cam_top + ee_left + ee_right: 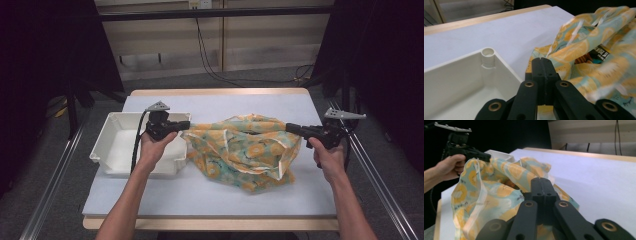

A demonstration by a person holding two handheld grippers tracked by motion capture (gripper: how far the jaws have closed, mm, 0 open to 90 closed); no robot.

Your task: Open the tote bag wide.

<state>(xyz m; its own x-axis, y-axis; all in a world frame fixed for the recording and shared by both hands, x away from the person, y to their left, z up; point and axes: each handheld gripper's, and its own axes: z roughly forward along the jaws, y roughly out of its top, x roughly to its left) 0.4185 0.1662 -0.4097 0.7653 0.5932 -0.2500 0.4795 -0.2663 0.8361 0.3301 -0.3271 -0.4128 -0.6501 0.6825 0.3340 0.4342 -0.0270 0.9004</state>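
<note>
A thin cloth bag (245, 150) printed with orange slices on teal lies mid-table, its mouth stretched between my two grippers. My left gripper (187, 125) is shut on the bag's left rim, right beside the white tray. In the left gripper view its jaws (542, 60) pinch the fabric edge of the bag (579, 47), and a dark printed packet (602, 53) shows inside. My right gripper (289, 126) is shut on the right rim. In the right gripper view the jaws (541, 180) stand closed on the bag (499, 190), with the left gripper (486, 157) holding the far side.
An empty white plastic tray (115, 145) sits at the table's left, its corner (487, 53) close to my left gripper. The pale table top (210, 192) has a wooden edge. Metal rails run along both sides, and cables hang at the back wall.
</note>
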